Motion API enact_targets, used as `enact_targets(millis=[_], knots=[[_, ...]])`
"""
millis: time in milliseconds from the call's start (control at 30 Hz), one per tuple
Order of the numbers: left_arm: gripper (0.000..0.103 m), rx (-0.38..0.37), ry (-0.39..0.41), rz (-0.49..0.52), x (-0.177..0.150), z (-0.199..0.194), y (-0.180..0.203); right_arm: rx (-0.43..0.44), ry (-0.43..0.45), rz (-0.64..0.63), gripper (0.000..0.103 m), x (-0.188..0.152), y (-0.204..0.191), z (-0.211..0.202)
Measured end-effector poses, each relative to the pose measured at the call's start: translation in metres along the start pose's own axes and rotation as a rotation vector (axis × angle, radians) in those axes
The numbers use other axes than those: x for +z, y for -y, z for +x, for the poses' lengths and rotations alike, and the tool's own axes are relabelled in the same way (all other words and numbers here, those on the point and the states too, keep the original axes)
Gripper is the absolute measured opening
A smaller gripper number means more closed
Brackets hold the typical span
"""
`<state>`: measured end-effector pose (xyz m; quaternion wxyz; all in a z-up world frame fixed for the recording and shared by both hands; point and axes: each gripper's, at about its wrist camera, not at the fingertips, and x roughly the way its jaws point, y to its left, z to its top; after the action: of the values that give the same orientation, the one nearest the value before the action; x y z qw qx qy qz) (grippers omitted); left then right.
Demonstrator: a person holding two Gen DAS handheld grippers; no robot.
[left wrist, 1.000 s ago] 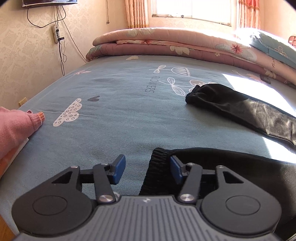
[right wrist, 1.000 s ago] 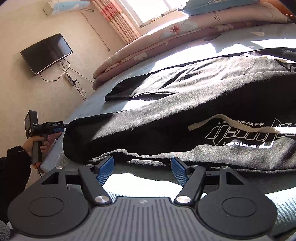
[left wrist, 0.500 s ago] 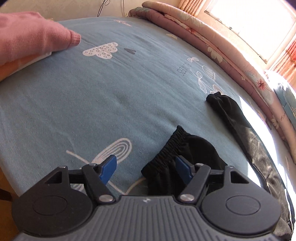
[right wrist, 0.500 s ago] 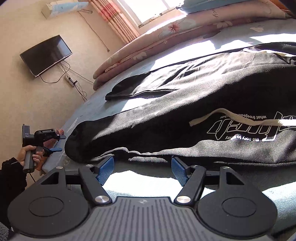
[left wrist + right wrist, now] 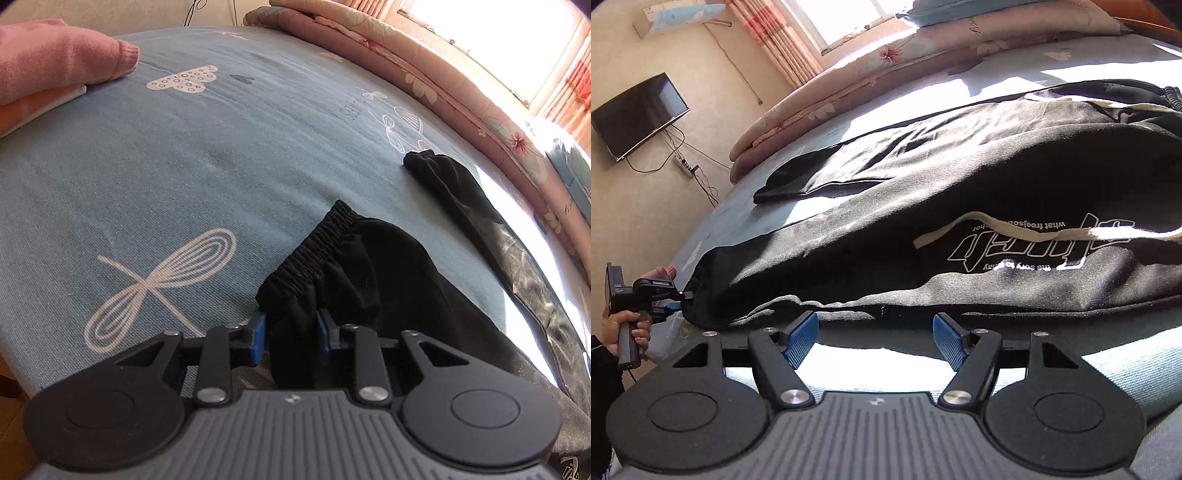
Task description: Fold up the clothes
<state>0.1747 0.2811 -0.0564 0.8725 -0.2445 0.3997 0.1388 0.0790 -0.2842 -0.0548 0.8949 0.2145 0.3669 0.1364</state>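
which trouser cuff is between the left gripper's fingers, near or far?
The near cuff, bunched between the closing left gripper. The far cuff lies untouched up the bed.

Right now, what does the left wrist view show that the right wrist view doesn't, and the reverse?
Only the left wrist view: the left gripper closing on the elastic cuff of the near trouser leg, and a folded pink sweater.
Only the right wrist view: the open right gripper short of the trousers' edge, their white print, a drawstring, a wall TV.
Both: the black trousers on the blue bedsheet.
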Motion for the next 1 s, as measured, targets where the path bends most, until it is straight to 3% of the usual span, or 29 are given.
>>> enact_targets(millis=[67,167,267,333,433,500,667,767,800,867,1000], knots=[[0.022,0.011,0.002,0.012,0.000,0.000,0.001,-0.070,0.006,0.023,0.073,0.001,0.009,-0.007],[0.020,0.042,-0.001,0.030,0.000,-0.001,0.006,-0.183,0.012,-0.042,0.072,0.002,0.013,-0.020],[0.019,0.071,0.018,0.042,0.002,-0.009,0.010,-0.347,-0.005,-0.291,0.070,0.004,0.002,-0.027],[0.019,0.067,0.060,0.051,0.003,-0.018,0.011,-0.412,-0.037,-0.477,0.060,0.004,-0.005,-0.026],[0.019,0.066,0.077,0.046,0.007,-0.023,0.009,-0.419,-0.107,-0.699,0.044,0.003,-0.014,-0.014],[0.019,0.086,0.053,0.044,0.009,-0.018,0.007,-0.409,-0.150,-0.827,0.039,-0.002,-0.021,0.000],[0.019,0.089,0.019,0.027,0.008,-0.009,0.003,-0.453,-0.242,-1.200,0.037,-0.030,-0.044,0.037],[0.019,0.081,0.004,0.036,0.009,-0.006,0.002,-0.496,-0.227,-1.392,0.035,-0.045,-0.049,0.046],[0.019,0.077,-0.001,0.042,0.009,-0.005,0.001,-0.499,-0.223,-1.422,0.032,-0.046,-0.050,0.048],[0.019,0.071,-0.001,0.039,0.009,-0.006,0.000,-0.504,-0.242,-1.428,0.007,-0.046,-0.050,0.051],[0.019,0.068,0.015,0.010,0.013,-0.014,-0.005,-0.478,-0.238,-1.396,0.006,-0.036,-0.052,0.040]])
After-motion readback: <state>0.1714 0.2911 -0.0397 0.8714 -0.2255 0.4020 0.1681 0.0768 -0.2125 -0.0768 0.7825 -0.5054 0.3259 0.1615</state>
